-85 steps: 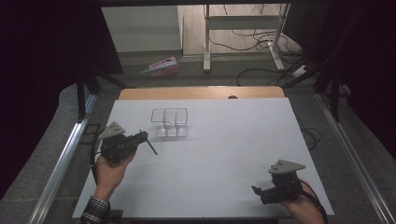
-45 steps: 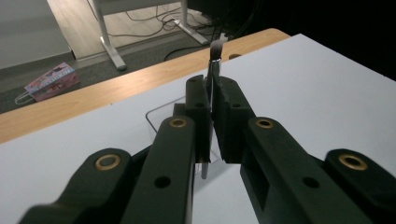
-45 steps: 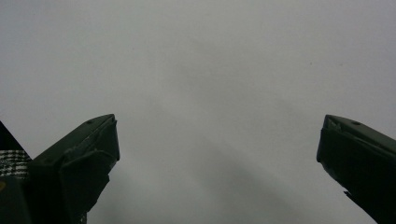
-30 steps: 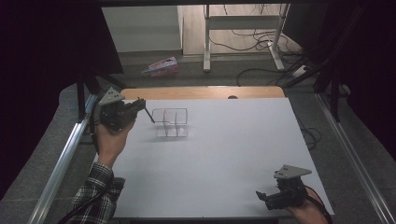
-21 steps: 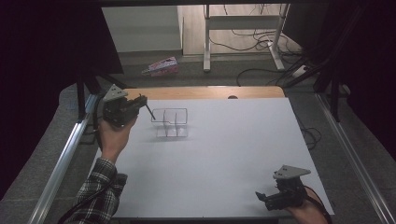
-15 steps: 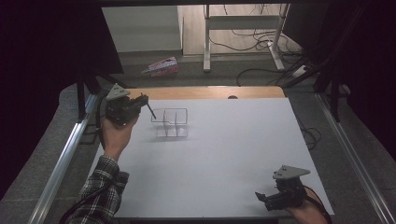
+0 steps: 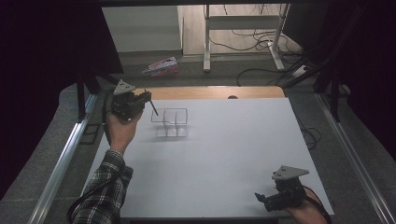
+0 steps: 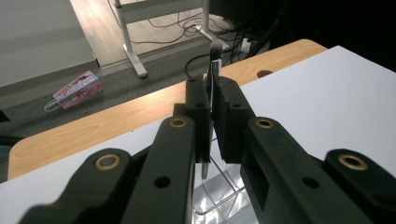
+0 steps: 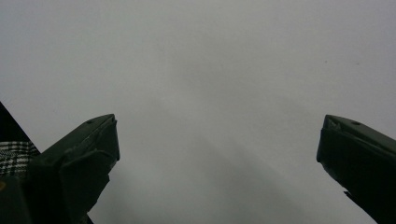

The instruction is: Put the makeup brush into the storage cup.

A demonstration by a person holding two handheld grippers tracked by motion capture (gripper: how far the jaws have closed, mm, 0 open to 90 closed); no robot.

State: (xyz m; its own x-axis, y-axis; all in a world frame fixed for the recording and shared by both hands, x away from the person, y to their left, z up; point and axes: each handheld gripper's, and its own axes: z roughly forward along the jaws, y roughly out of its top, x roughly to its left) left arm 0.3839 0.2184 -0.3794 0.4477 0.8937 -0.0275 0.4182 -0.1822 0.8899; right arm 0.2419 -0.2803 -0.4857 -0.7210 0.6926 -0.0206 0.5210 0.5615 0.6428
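Observation:
A clear box organizer (image 7: 170, 122) with dividers stands on the white table (image 7: 224, 154) at the far left. My left gripper (image 7: 148, 96) hovers just left of it, shut on a thin brush (image 7: 154, 108) whose lower end slants down toward the organizer's left edge. In the left gripper view the brush (image 8: 214, 65) stands upright between the closed jaws of my left gripper (image 8: 212, 95), dark bristles on top, with the organizer (image 8: 219, 196) below. My right gripper (image 7: 259, 198) rests at the near right corner, open. The right gripper view shows my right gripper (image 9: 217, 140) with jaws wide apart over bare tabletop.
A wooden strip (image 7: 210, 92) with a small hole (image 7: 232, 97) edges the far side of the table. A pink package (image 7: 161, 66) lies on the floor beyond, beside a desk frame (image 7: 206, 42) and cables. Metal rails (image 7: 65, 158) flank the table.
My left hand has carried the brush from the near left of the table up to the far left, then a little right toward the organizer. The right gripper has barely moved.

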